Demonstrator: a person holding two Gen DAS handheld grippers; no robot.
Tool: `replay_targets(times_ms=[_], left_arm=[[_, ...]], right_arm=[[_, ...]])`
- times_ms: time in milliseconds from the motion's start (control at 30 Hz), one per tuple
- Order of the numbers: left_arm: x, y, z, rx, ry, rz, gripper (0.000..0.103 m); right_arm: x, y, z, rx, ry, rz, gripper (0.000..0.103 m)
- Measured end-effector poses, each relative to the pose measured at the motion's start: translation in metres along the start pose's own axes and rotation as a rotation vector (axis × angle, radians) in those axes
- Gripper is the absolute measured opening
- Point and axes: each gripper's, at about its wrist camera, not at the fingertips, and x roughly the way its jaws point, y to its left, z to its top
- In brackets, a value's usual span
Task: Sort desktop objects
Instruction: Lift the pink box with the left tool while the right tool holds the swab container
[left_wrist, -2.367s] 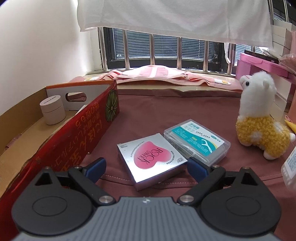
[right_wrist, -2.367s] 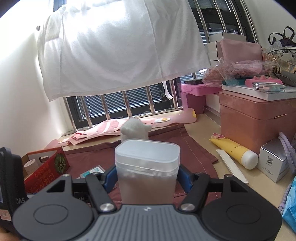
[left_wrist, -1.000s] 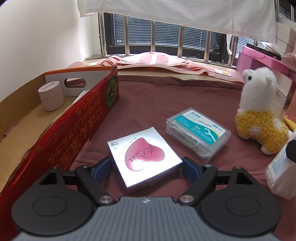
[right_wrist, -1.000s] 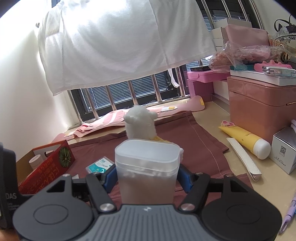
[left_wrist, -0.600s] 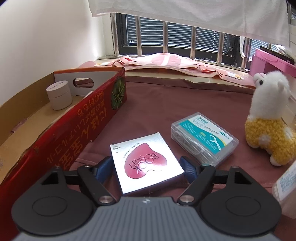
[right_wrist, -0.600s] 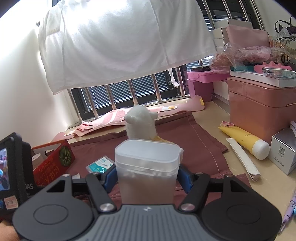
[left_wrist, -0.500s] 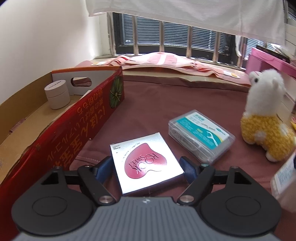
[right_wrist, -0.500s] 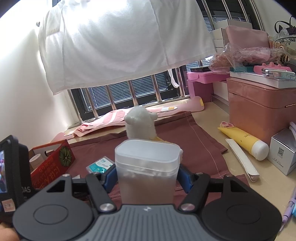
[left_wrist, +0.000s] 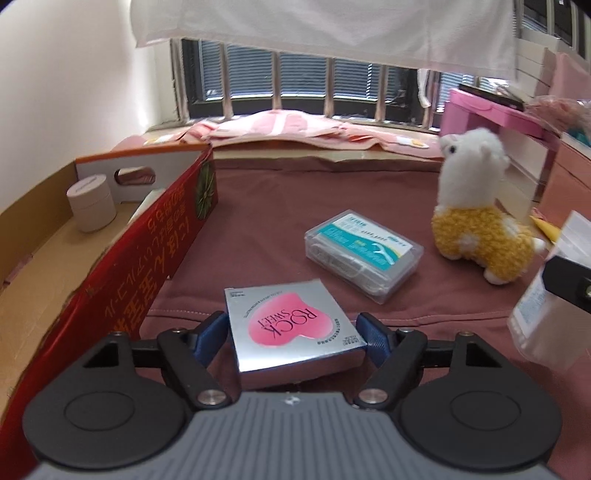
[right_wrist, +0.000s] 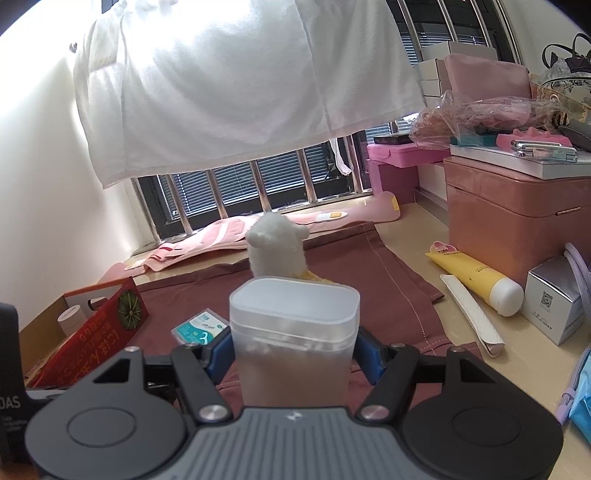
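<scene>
Pinching "ROCK SWEET" box (left_wrist: 291, 328), left hand-held gripper (left_wrist: 293, 332), right hand-held gripper (right_wrist: 293, 356) clamping translucent container (right_wrist: 293, 339)

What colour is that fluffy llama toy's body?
The llama toy has a mustard-yellow body with a white head, seen best from the left wrist.

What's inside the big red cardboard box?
Inside the red cardboard box stands one small round white jar on the brown bottom. The near red wall hides the part of the floor right behind it, so more could lie there.
</scene>
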Motion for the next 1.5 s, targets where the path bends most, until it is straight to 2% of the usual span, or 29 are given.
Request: replay_targets(times_ms=[433, 667, 767, 900, 967, 1033, 1100, 1267, 1500], left_arm=[[-0.006, 0.007, -0.015, 0.052, 0.080, -0.044, 0.077], [-0.001, -0.002, -0.008, 0.003, 0.097, 0.035, 0.078], [0.003, -0.003, -0.001, -0.049, 0.147, 0.056, 0.083], [0.007, -0.002, 0.007, -0.063, 0.213, 0.066, 0.083], [0.008, 0.001, 0.011, -0.059, 0.246, 0.067, 0.082], [0.008, 0.003, 0.014, -0.047, 0.256, 0.067, 0.073], [0.009, 0.004, 0.018, -0.037, 0.273, 0.074, 0.070], [0.008, 0.004, 0.020, -0.015, 0.305, 0.075, 0.068], [0.001, 0.004, 0.015, 0.026, 0.294, 0.043, 0.068]], right_arm=[[-0.013, 0.008, 0.001, -0.009, -0.006, -0.001, 0.067], [-0.013, 0.011, 0.003, -0.006, -0.004, 0.005, 0.067], [-0.013, 0.011, 0.003, -0.009, -0.003, 0.005, 0.067], [-0.014, 0.011, 0.006, -0.020, 0.001, -0.001, 0.067], [-0.014, 0.010, 0.008, -0.027, 0.009, -0.004, 0.067], [-0.013, 0.010, 0.010, -0.028, 0.016, -0.002, 0.067], [-0.012, 0.011, 0.010, -0.025, 0.020, 0.003, 0.067], [-0.013, 0.015, 0.008, -0.024, 0.029, 0.015, 0.067], [-0.013, 0.014, 0.009, -0.020, 0.044, 0.010, 0.067]])
